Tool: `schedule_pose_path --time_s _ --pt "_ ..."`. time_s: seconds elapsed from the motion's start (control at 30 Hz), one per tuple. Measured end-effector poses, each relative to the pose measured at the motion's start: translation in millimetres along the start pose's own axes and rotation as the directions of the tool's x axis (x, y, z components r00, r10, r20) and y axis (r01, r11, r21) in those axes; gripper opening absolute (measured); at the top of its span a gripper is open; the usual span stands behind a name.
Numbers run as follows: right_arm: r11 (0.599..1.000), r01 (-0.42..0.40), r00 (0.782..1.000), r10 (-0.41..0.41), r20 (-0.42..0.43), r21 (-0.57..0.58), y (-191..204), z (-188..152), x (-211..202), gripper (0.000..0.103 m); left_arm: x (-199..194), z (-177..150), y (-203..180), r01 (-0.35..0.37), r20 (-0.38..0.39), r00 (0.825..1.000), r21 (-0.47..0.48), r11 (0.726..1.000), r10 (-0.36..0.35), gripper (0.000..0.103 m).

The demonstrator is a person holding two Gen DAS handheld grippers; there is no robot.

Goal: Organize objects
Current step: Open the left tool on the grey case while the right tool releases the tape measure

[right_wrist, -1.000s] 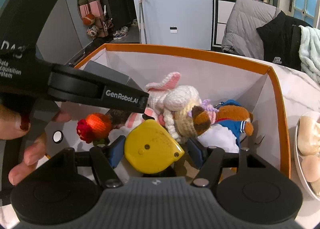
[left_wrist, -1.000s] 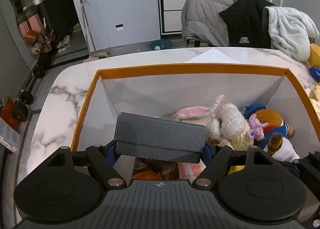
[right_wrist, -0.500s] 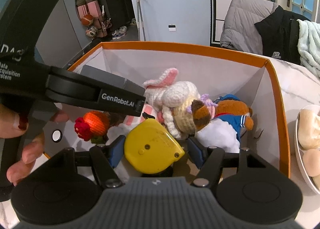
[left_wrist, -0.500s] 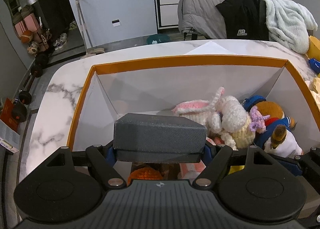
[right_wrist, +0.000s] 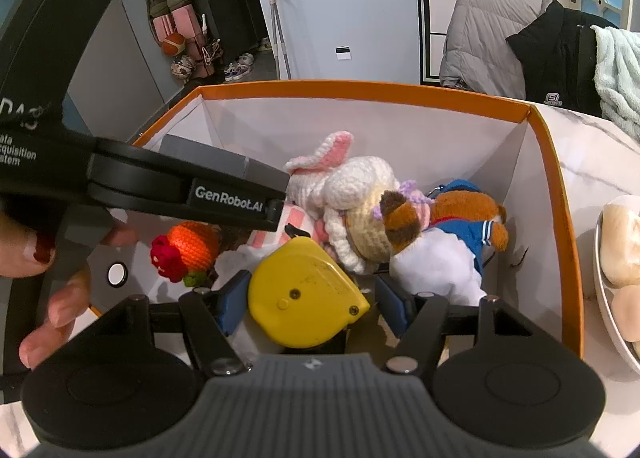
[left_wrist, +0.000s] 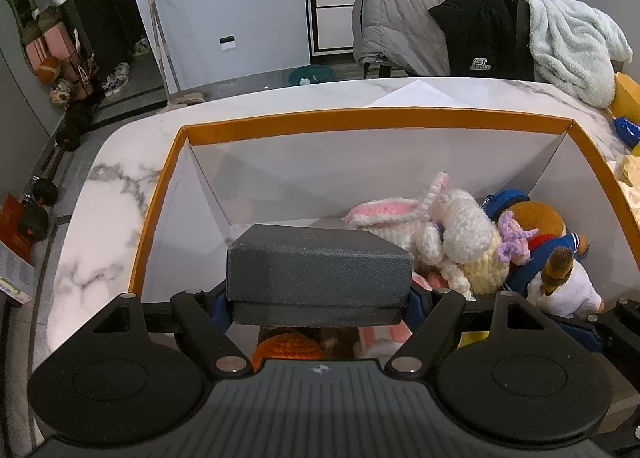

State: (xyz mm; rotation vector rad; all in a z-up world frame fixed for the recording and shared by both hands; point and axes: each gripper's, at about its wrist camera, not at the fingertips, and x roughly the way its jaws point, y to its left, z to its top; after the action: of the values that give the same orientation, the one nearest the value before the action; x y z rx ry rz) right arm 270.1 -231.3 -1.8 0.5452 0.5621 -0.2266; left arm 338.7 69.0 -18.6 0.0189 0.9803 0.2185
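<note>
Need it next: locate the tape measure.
The yellow tape measure sits between the right gripper's fingers in the right wrist view, over the orange box, beside the sailor plush.

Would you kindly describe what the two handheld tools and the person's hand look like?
Both tools are matte black plastic with a ribbed top, two round discs, silver pivot screws and blue finger pads. The left tool, seen from the right wrist view, carries white "GenRobot.AI" lettering and a small white button. The hand shows dark red nail polish; no sleeve is visible.
</note>
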Motion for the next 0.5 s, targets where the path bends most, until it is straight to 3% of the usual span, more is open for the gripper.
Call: schedule_pose_path --time_s 0.23,0.5 --pt "1.000 -0.001 1.000 0.001 0.016 0.019 -2 -1 -3 0.077 0 -1 8 0.047 -0.007 0.999 -0.055 0.997 -0.047 0.091" --pt "1.000 0.010 0.999 -0.010 0.045 0.011 3 -1 -15 0.082 -4 -4 8 0.045 0.013 0.999 -0.060 0.997 -0.045 0.091"
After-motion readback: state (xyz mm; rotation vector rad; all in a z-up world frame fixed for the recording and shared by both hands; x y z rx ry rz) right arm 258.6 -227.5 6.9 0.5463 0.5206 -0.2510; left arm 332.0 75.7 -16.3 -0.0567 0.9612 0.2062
